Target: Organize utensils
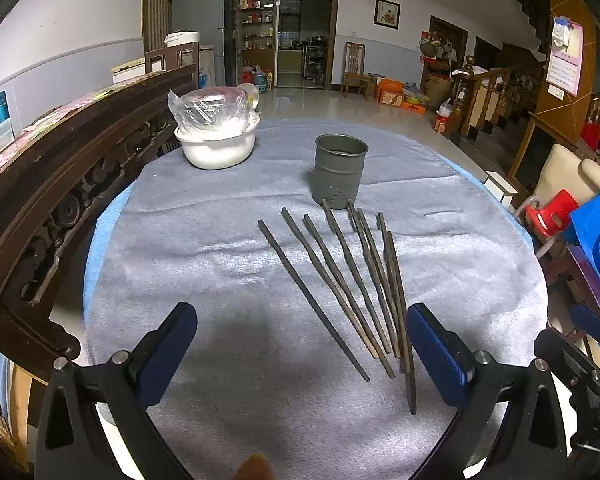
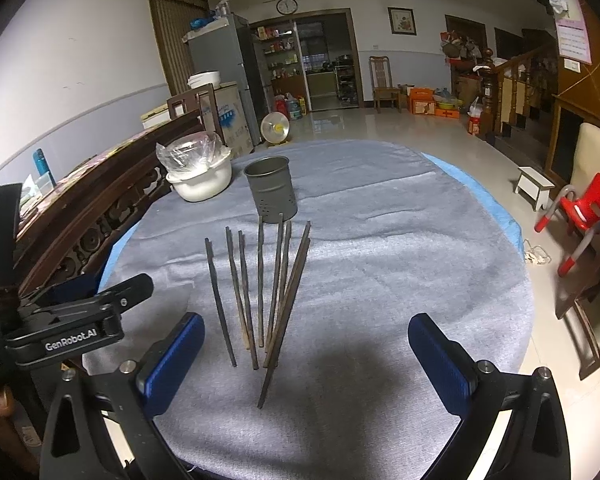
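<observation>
Several dark, slender wooden chopsticks [image 1: 340,284] are fanned out at the centre of the frame on a grey cloth-covered round table [image 1: 204,240]. Just beyond their far tips, a grey perforated metal cylinder holder [image 1: 340,170] is seen upright. A white lidded bowl wrapped in clear plastic [image 1: 216,132] is placed at upper left. Both the left gripper [image 1: 300,354] and right gripper [image 2: 306,360] are held wide open, with nothing grasped.

Dark brown chopsticks [image 1: 340,280], grey perforated holder [image 1: 340,174], grey-blue cloth [image 1: 204,248], white bowl [image 1: 216,148].
</observation>
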